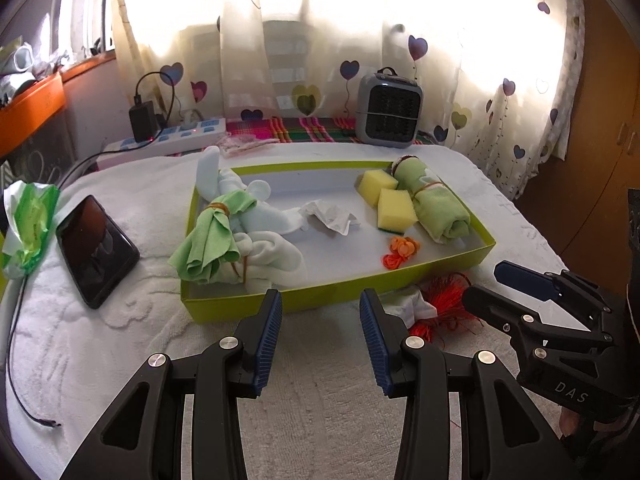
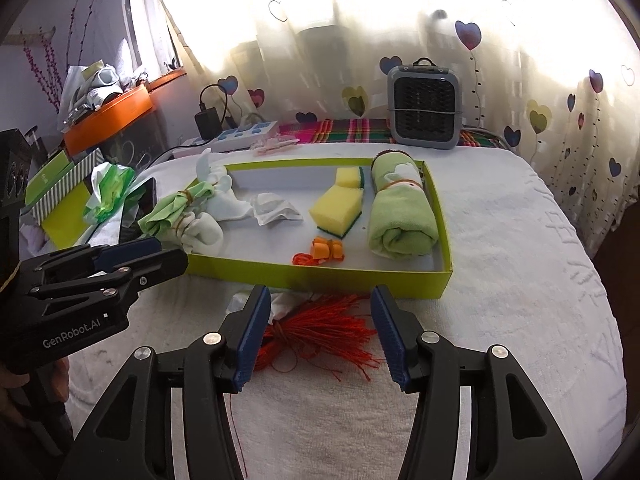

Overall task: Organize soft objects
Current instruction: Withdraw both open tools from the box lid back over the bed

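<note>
A lime-green tray (image 1: 336, 292) lies on a white towel-covered surface (image 1: 120, 344), occupying the centre of both wrist views. In the left wrist view, the tray's left end holds a green cloth tied with a band (image 1: 208, 236) resting against pale bundled socks (image 1: 256, 208); a crumpled white tissue (image 1: 330, 216) lies near the middle, two yellow sponges (image 1: 386, 198) sit right of centre, a rolled green towel (image 1: 434, 204) lies along the right wall, and a small orange yarn piece (image 1: 402, 252) lies near the front wall. The left gripper (image 1: 321, 336) fills the lower centre of that view, its blue-padded jaws parted and empty, just short of the tray's front wall. In the right wrist view, the right gripper (image 2: 320, 336) occupies the lower centre with jaws released and standing wide; a red tassel bundle (image 2: 320, 328) lies on the towel between them, outside the tray and just in front of its front wall, with no pad pressing on it. A white cloth scrap (image 2: 282, 304) lies beside the tassel at its upper left. A black phone (image 1: 96, 248) lies at the left of the left wrist view, and a grey heater (image 1: 390, 110) stands at the upper centre before a heart-patterned curtain (image 1: 500, 80).
</note>
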Demonstrator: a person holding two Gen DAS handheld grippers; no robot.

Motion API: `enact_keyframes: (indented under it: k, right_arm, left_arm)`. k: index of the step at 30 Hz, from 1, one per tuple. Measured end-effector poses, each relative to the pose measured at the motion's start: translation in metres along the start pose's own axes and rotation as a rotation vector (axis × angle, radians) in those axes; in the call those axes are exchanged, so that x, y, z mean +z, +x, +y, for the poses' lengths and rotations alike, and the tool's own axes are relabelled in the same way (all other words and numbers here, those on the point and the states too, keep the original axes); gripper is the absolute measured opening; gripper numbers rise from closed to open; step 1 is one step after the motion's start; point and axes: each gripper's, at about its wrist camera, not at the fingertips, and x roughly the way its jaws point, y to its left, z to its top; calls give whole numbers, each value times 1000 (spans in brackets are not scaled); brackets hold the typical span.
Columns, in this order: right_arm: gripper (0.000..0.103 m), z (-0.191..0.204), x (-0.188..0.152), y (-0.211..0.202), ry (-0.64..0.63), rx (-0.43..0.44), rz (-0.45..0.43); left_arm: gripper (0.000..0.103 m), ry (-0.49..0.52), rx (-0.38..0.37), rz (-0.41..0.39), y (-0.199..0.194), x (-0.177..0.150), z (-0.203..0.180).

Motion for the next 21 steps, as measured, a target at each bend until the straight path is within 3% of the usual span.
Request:
enact_keyframes:
  k: [10, 21]
  right_arm:
    - [53, -16, -19, -8, 36, -37, 39]
    - [53, -9, -20, 8, 68, 7, 93]
  left_arm:
    - [39, -46, -87, 39, 3, -21, 2]
    - [39, -87, -92, 64, 7, -32, 12]
